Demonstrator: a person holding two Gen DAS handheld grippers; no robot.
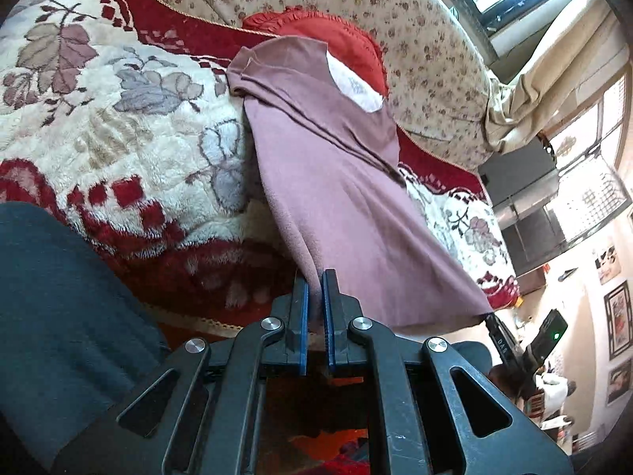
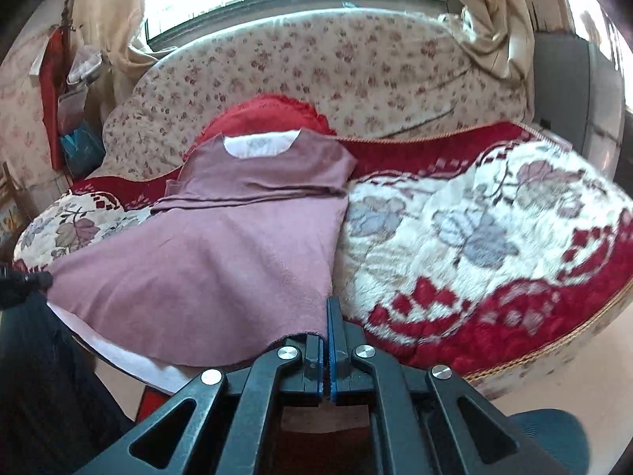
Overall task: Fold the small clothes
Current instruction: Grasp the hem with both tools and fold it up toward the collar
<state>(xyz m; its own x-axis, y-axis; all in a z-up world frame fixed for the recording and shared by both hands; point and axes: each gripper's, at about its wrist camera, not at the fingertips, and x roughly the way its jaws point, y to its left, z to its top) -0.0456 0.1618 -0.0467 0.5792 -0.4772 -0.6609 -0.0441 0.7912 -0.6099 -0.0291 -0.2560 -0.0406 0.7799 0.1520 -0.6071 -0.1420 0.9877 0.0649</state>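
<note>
A small mauve garment (image 1: 336, 182) with a white lining at its neck (image 1: 356, 83) lies lengthwise on a plush blanket, neck end far from me. My left gripper (image 1: 315, 277) is shut on one corner of its near hem, which is raised off the blanket. In the right wrist view the same garment (image 2: 221, 261) fans out toward me, and my right gripper (image 2: 326, 308) is shut on the other hem corner. Each gripper shows in the other's view at the opposite corner: the right gripper (image 1: 494, 322) and the left gripper (image 2: 39, 279). The hem hangs stretched between them.
The red, cream and grey blanket (image 2: 474, 237) covers a sofa with a floral back (image 2: 336, 67). A red cushion (image 2: 269, 113) lies behind the garment's neck. A person's dark-clothed leg (image 1: 59, 316) is close at the left. Curtains (image 2: 486, 12) and a window are behind.
</note>
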